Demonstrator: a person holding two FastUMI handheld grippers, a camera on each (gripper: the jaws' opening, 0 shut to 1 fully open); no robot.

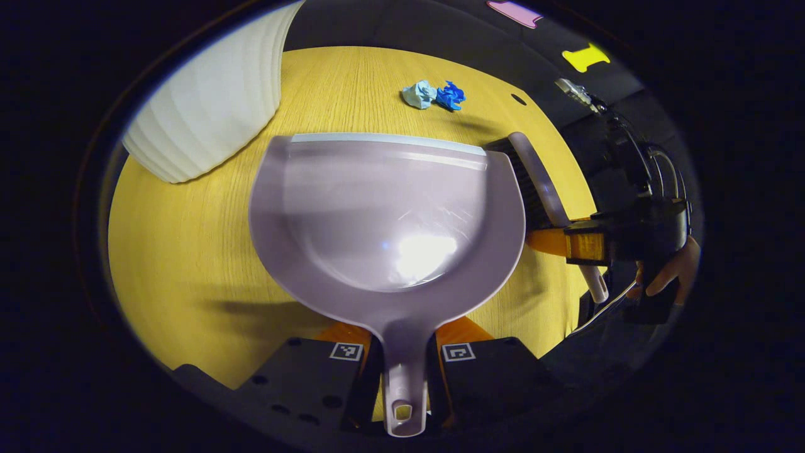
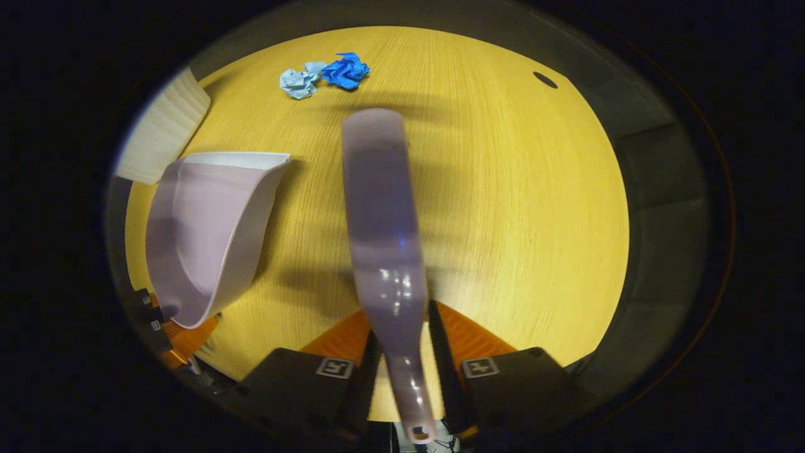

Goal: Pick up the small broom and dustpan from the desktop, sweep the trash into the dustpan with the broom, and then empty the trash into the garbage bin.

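Left claw [image 1: 405,371]: pressed together on the handle of the dustpan [image 1: 387,214], a pale lilac scoop that is held above the bench [image 1: 188,251] with its open mouth turned toward the far edge. Right claw [image 2: 409,371]: pinched on the handle of the small broom [image 2: 380,207], whose lilac back is seen from above, reaching forward over the middle of the bench; in the left gripper view the dark bristles are seen just beside the dustpan's right rim, with a hand [image 1: 673,270] behind that claw. Trash: a pale blue paper wad [image 1: 419,94] and a dark blue paper wad [image 1: 451,95], crumpled, touching each other, lying on the wood-grain surface near the far edge, well apart from dustpan and broom. Garbage bin [image 1: 214,100]: white, ribbed, set at the far left corner of the bench, beyond the dustpan's left side. A small dark hole [image 2: 544,80] is noted near the far right edge.
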